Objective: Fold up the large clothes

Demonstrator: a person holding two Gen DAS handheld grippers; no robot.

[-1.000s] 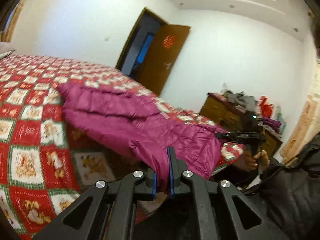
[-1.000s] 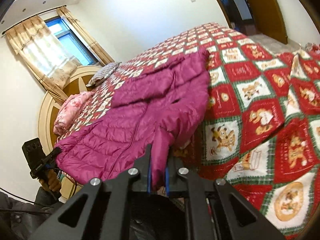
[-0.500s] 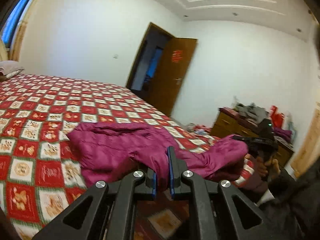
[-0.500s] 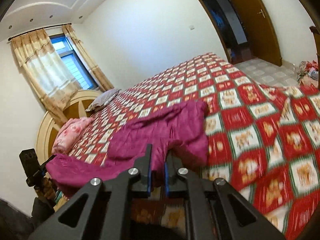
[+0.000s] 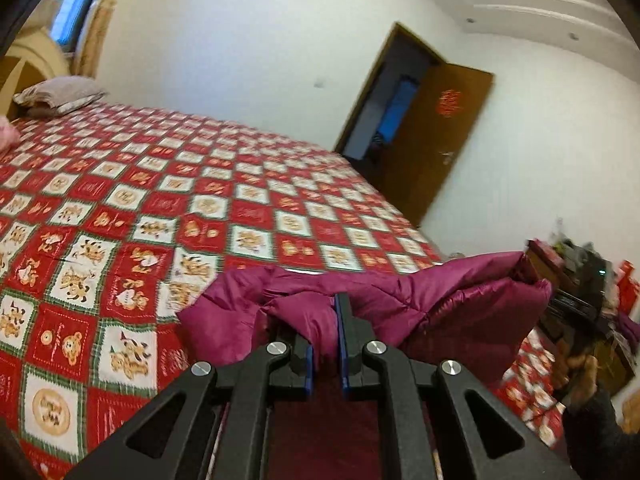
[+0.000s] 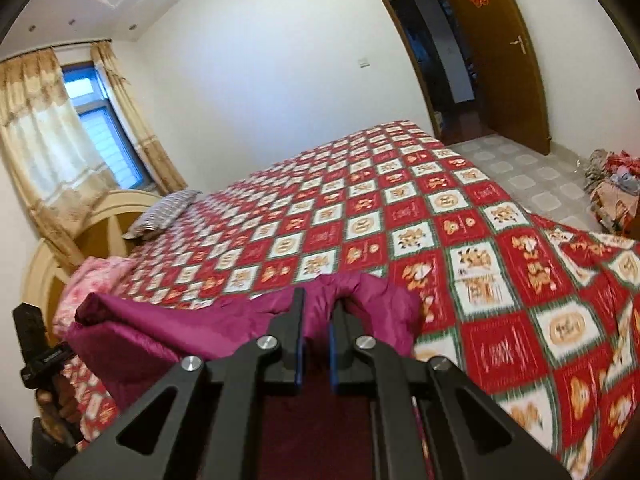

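A magenta puffer jacket (image 5: 440, 304) hangs lifted between my two grippers above the near edge of the bed. My left gripper (image 5: 326, 320) is shut on one bunched edge of it. My right gripper (image 6: 318, 312) is shut on the other edge of the jacket (image 6: 180, 332). The fabric bunches around both sets of fingers and sags below them, out of view. The right gripper's handle and hand (image 5: 588, 364) show at the far right of the left wrist view. The left gripper's handle (image 6: 36, 344) shows at the left of the right wrist view.
The bed carries a red, white and green patchwork quilt (image 5: 168, 208), also seen in the right wrist view (image 6: 460, 248). Pillows (image 6: 164, 212) lie by the headboard. An open brown door (image 6: 492, 52) is beyond the bed. A cluttered dresser (image 5: 580, 272) stands at the right.
Both grippers have lifted the jacket off the quilt and pulled it toward the near edge. It lay spread on the bed a second ago and now hangs bunched between them.
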